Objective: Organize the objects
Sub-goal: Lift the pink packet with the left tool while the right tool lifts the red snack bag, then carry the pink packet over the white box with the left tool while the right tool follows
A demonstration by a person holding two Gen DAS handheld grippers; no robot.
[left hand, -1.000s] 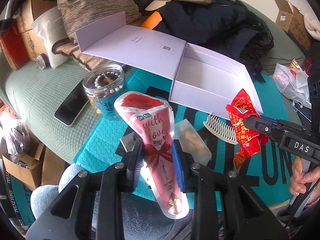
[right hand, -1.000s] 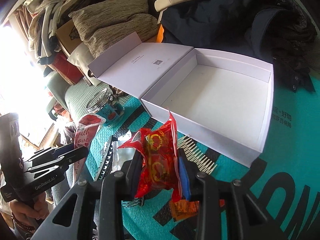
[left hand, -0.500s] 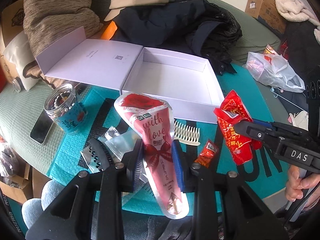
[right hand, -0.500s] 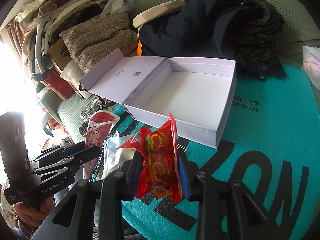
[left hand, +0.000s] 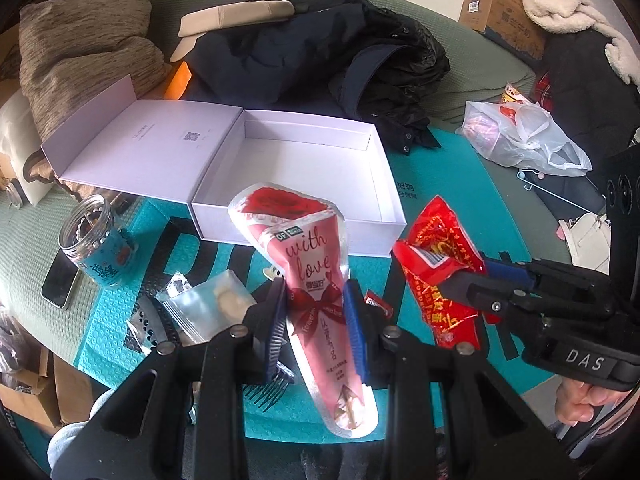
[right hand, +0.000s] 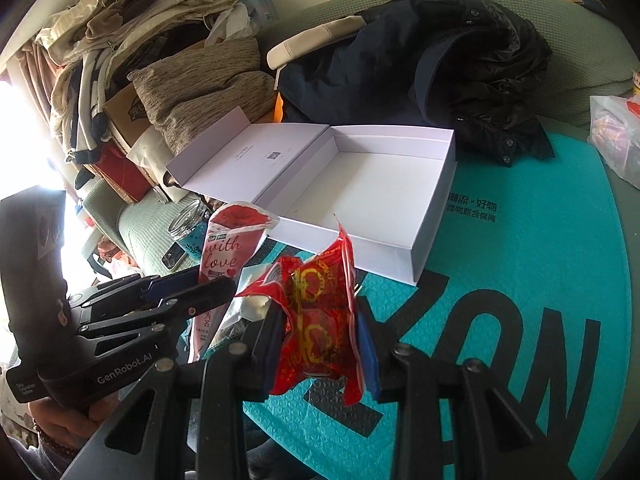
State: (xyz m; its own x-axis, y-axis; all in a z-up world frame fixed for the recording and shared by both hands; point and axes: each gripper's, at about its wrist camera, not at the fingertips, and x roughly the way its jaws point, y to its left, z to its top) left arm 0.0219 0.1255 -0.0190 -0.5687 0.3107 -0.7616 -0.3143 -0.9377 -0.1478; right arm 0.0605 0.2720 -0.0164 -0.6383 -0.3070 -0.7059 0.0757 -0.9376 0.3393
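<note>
My left gripper is shut on a pink cone-shaped "with love" packet, held in the air in front of the open white box; the packet also shows in the right wrist view. My right gripper is shut on a crinkled red snack packet, also lifted, just right of the left gripper and near the box's front wall. The red packet shows in the left wrist view. The box is empty, its lid folded flat to the left.
On the teal mat lie a clear sachet, a black comb and a small red sachet. A glass jar and a phone sit left. A dark jacket lies behind the box, a plastic bag right.
Both grippers have risen and pulled back with their packets, so the box shows further off and more centred. The two packets now sit closer side by side.
</note>
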